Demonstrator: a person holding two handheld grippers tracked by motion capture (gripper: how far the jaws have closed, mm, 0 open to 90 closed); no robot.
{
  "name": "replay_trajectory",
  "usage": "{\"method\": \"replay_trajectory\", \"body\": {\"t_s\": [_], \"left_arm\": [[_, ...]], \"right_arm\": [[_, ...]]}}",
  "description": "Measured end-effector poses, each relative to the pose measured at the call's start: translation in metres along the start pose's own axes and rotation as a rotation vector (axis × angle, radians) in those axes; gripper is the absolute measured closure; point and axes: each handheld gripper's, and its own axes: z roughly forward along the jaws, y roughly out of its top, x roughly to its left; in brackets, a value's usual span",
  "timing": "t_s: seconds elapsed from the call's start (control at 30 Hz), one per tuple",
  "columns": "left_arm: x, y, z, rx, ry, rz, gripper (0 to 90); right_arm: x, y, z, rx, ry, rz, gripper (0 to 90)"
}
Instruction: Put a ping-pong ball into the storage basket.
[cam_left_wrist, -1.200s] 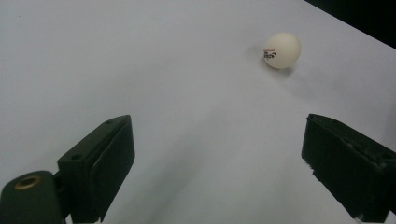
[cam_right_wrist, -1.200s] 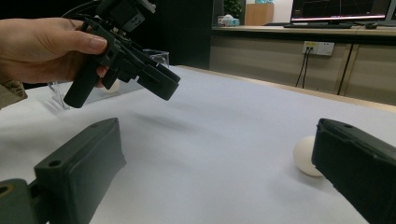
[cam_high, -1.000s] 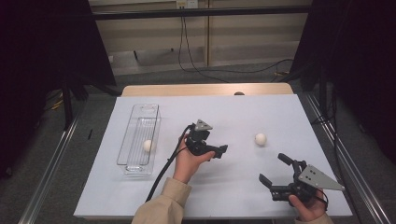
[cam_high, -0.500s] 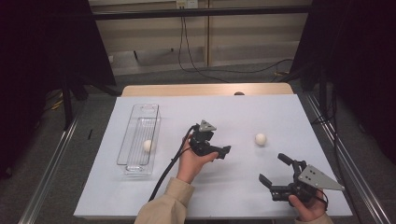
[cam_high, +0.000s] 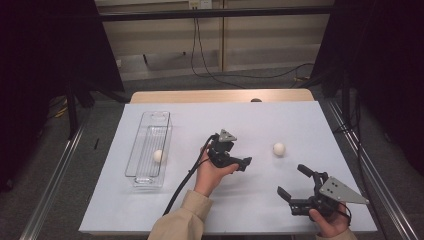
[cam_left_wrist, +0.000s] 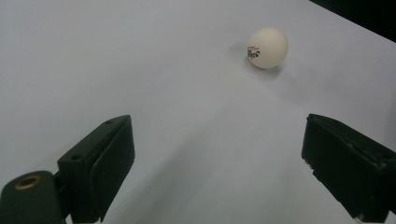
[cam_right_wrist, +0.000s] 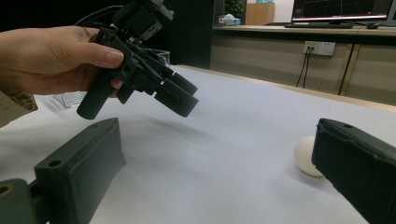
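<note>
A white ball (cam_high: 279, 149) lies on the white table sheet (cam_high: 250, 210), right of centre. My left gripper (cam_high: 243, 162) hovers a little left of it, jaws open and pointing toward it with nothing between them. In the left gripper view the ball (cam_left_wrist: 267, 47) sits ahead, beyond the open left gripper (cam_left_wrist: 219, 140). My right gripper (cam_high: 295, 181) is low at the front right, open and empty. Its own view shows the right gripper (cam_right_wrist: 215, 149) wide apart, the ball (cam_right_wrist: 306, 156) half hidden behind its right jaw, and the left gripper (cam_right_wrist: 180, 98) held in a hand.
A clear plastic bin (cam_high: 148, 132) stands on the left of the sheet with another white ball (cam_high: 158, 156) inside it. A black cable (cam_high: 182, 185) trails from the left gripper toward the front edge. Metal rails run along both sides of the table.
The left gripper has drifted slightly to the right, toward the loose ball. The right gripper and both balls have stayed put.
</note>
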Motion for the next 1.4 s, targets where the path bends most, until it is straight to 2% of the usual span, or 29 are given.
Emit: {"method": "replay_trajectory", "body": {"t_s": [1.4], "left_arm": [[-0.013, 0.005, 0.024, -0.004, -0.02, 0.022, 9.6]], "right_arm": [[0.0, 0.0, 0.0, -0.001, -0.001, 0.005, 1.5]]}}
